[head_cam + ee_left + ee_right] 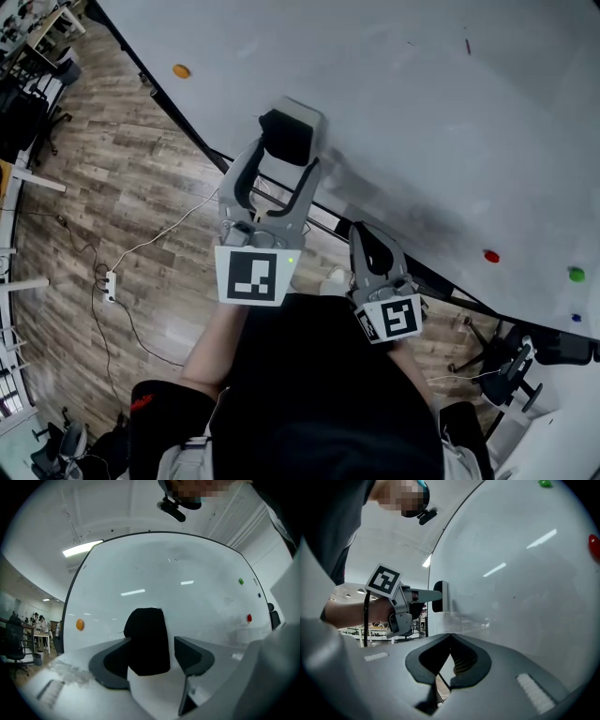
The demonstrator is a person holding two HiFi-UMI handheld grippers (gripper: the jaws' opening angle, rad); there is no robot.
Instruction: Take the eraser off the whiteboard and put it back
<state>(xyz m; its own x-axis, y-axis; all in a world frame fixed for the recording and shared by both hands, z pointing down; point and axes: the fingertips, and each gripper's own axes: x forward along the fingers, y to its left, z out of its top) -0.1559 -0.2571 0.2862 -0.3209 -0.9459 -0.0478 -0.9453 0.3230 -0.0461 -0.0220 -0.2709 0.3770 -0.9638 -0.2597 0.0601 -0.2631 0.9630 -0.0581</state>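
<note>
Orange magnet (181, 70) left of eraser (286, 136); red magnet (490, 256) right.

This is looking like an open office: a large whiteboard (403, 112) is carrying coloured magnets (181, 70), desks (47, 33) and black swivel chairs (39, 117) are standing on the wood-pattern floor (122, 187), a strip light (83, 548) is shining overhead, and people (41, 623) are standing far behind
</note>
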